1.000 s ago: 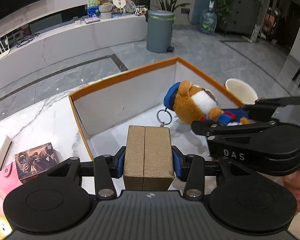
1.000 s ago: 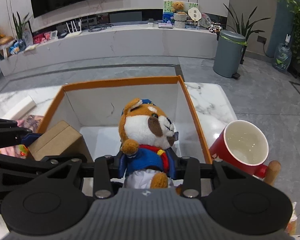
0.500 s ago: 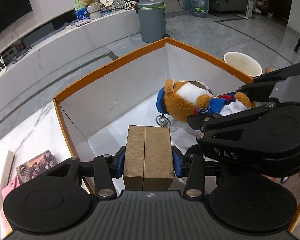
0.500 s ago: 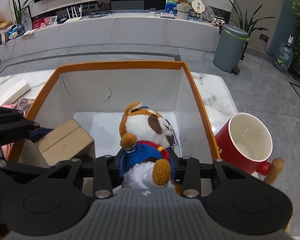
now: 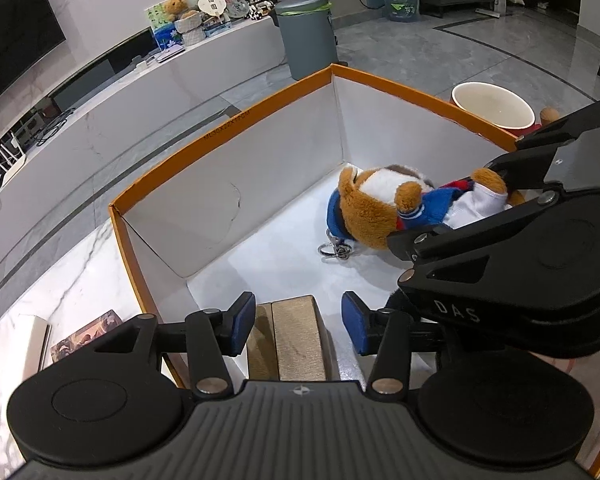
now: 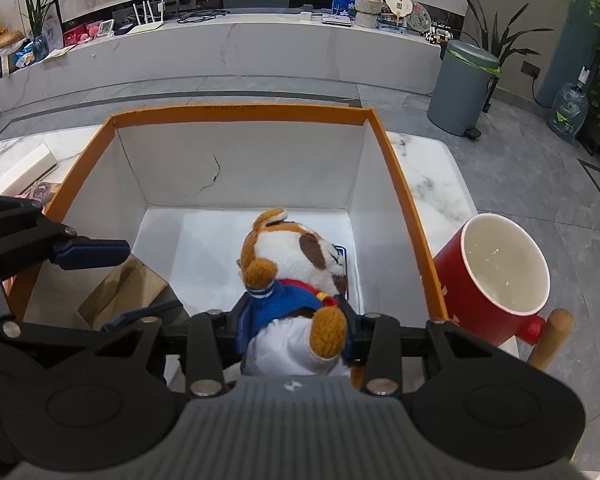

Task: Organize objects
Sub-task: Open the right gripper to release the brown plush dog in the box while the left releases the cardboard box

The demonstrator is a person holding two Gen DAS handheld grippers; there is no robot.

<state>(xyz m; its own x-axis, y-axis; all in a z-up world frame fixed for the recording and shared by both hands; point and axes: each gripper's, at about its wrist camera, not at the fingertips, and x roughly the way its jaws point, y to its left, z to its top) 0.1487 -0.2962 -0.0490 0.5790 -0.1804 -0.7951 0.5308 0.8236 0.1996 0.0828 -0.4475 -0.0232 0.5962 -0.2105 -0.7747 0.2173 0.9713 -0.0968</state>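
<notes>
Marble-topped table [image 5: 60, 280] carries, at its far left, a flat white box [image 6: 24, 174] and a picture card [image 5: 86, 334], both outside the orange-rimmed box [image 5: 236, 120]. Inside that box, in its near-left corner, a tan cardboard box [image 5: 298, 338] sits on the white floor, its long axis running along the fingers of the left tongs [image 5: 299, 320]. Those tongs are spread wide, blue pads clear of the carton on both sides, holding nothing. To the right, the right tongs [image 6: 296, 320] are clamped on the plush dog [image 6: 296, 264] at its waist; the toy lies low in the box, head pointing away toward the far wall, its key ring [image 5: 336, 249] on the floor. Further right, outside the rim, stands a red mug [image 6: 496, 280]. Judging by this, release of the toy comes next, and the right tongs alone govern it, being straight behind the toy.
</notes>
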